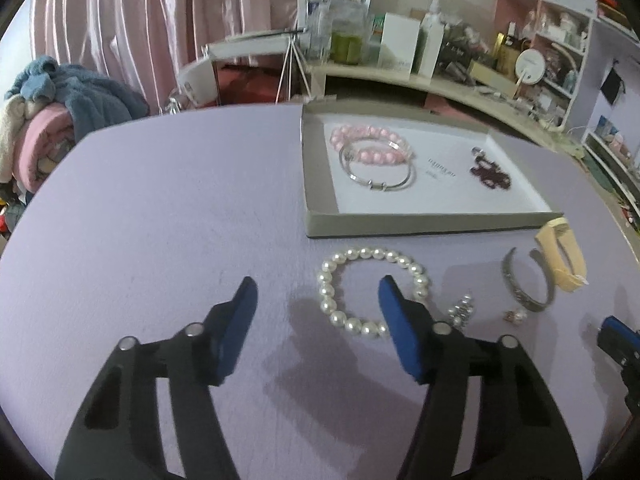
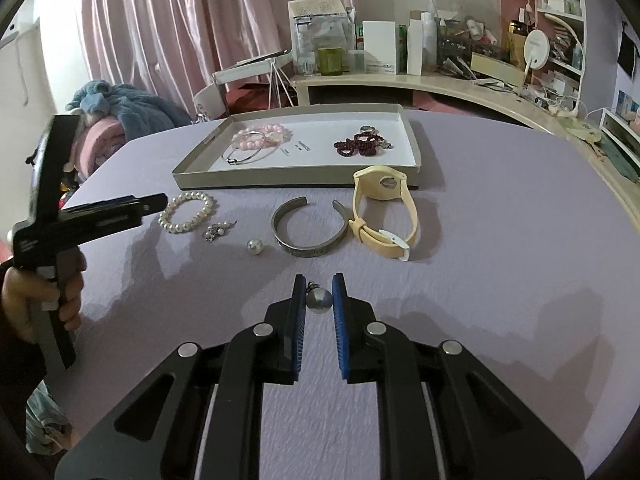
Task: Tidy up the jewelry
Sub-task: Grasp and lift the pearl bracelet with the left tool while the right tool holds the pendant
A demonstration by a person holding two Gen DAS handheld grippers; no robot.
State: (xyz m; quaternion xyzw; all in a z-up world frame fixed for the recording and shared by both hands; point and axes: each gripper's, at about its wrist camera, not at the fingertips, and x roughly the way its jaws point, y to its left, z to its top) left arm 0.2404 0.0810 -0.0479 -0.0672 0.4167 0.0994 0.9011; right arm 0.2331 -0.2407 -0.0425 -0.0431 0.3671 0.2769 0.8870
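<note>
On the lilac bench (image 2: pixel 500 240) a shallow grey cardboard tray (image 2: pixel 280 179) lies toward the far edge. It holds a pink bead bracelet (image 2: pixel 260 136) with a silver bangle (image 2: pixel 248 156) lying partly over it at the left end, and a dark red bead string (image 2: pixel 360 146) with a small ring (image 2: pixel 366 129) beside it toward the right.

In front of the tray, loose on the bench, lie from left to right a white pearl bracelet (image 1: pixel 372 292), a small silver cluster earring (image 1: pixel 462 310), a single pearl stud (image 2: pixel 254 246), an open grey metal cuff (image 2: pixel 310 232) and a cream-coloured wristwatch (image 2: pixel 380 216) lying on its side, just beside the cuff.

The left gripper (image 1: pixel 318 300) hangs low over the pearl bracelet with its jaws about half open. One blue pad overlaps the inside of the bracelet's ring in the wrist view and the other stands outside the ring to the left, so the left side of the beads lies between them – not pressed by either pad. A hand (image 2: pixel 44 300) grips its handle at the left edge of the right wrist view.

The right gripper (image 2: pixel 318 296) has its jaws drawn narrow around a grey-silver ball earring (image 2: pixel 319 300) – the ball sits between the two blue pads, nearer the person than the loose pieces.
</note>
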